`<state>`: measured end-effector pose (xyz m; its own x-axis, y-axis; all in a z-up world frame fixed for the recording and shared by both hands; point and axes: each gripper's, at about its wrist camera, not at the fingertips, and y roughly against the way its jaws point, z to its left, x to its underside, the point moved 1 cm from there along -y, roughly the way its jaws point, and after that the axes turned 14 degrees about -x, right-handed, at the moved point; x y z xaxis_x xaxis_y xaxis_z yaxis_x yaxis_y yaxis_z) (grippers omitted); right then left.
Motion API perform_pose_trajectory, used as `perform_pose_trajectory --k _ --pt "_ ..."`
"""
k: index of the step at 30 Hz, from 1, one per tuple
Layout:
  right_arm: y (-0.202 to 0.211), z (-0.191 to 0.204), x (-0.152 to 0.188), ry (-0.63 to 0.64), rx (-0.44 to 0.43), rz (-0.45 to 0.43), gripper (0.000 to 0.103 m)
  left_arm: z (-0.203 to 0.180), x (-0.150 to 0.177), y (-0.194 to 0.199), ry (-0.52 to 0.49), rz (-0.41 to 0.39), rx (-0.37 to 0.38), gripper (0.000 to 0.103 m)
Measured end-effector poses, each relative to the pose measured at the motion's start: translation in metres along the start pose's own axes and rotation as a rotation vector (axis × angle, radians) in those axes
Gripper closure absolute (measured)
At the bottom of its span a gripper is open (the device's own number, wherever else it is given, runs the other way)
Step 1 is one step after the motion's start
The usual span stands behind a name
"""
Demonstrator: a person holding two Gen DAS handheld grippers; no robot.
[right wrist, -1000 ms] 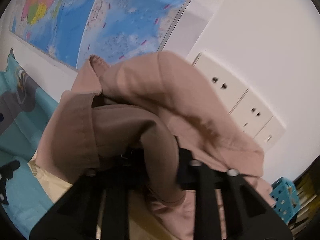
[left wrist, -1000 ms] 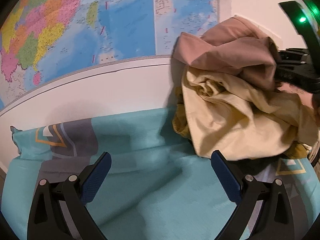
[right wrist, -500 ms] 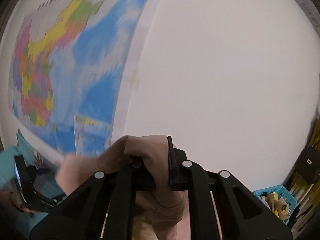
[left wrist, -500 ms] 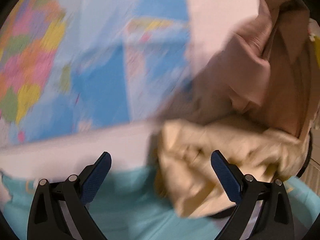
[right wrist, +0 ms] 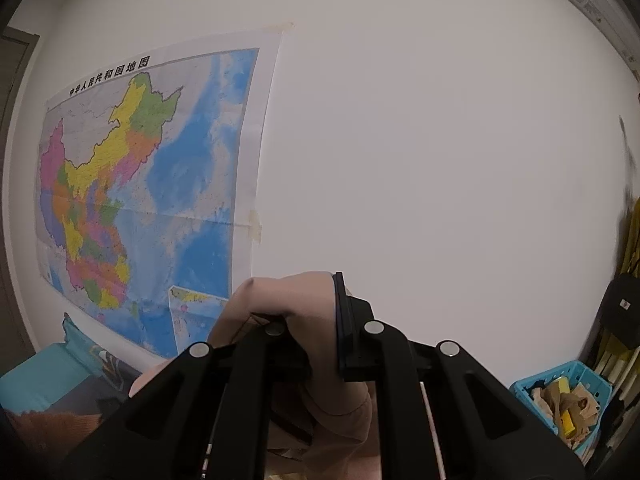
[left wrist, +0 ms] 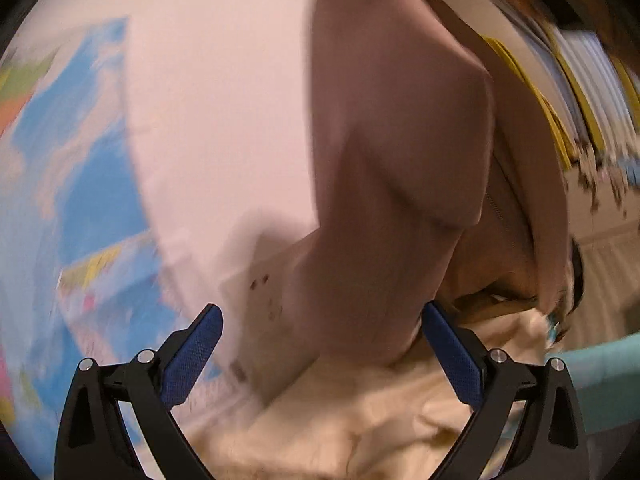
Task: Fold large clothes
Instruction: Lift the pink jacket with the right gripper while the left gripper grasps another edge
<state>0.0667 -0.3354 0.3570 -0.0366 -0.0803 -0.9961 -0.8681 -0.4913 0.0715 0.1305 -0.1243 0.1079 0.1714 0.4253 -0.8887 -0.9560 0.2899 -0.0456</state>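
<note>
Right gripper, jaws clamped on the pink garment, has lifted it off the bed; it now hangs before the left gripper, whose jaws stand apart, ready to spread.
</note>
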Motion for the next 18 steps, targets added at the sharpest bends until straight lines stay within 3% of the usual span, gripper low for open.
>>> perform_pose_trajectory --k 3,4,5,6,8,12,18 --pt "0.000 -0.004 0.006 -0.016 0.001 0.017 0.094 -0.020 -0.005 -0.028 -0.076 0.027 0.035 0.008" --pt "0.001 -0.004 0.008 -0.019 0.010 0.020 0.094 -0.024 -0.006 -0.035 -0.082 0.035 0.051 0.032" --pt "0.005 -0.005 0.009 -0.022 0.015 0.023 0.094 -0.026 -0.006 -0.042 -0.085 0.050 0.066 0.076" --pt "0.008 -0.005 0.008 -0.026 0.017 0.028 0.094 -0.025 -0.009 -0.048 -0.077 0.086 0.062 0.090" --pt "0.023 -0.004 0.002 -0.031 0.047 0.023 0.094 -0.012 -0.024 -0.050 -0.015 0.105 0.066 0.095" --pt "0.079 0.015 -0.028 -0.001 0.080 -0.050 0.094 0.044 -0.075 -0.018 0.127 0.041 0.032 0.096" --pt "0.173 0.076 -0.076 0.093 0.066 -0.163 0.094 0.137 -0.150 0.069 0.271 -0.083 -0.022 0.095"
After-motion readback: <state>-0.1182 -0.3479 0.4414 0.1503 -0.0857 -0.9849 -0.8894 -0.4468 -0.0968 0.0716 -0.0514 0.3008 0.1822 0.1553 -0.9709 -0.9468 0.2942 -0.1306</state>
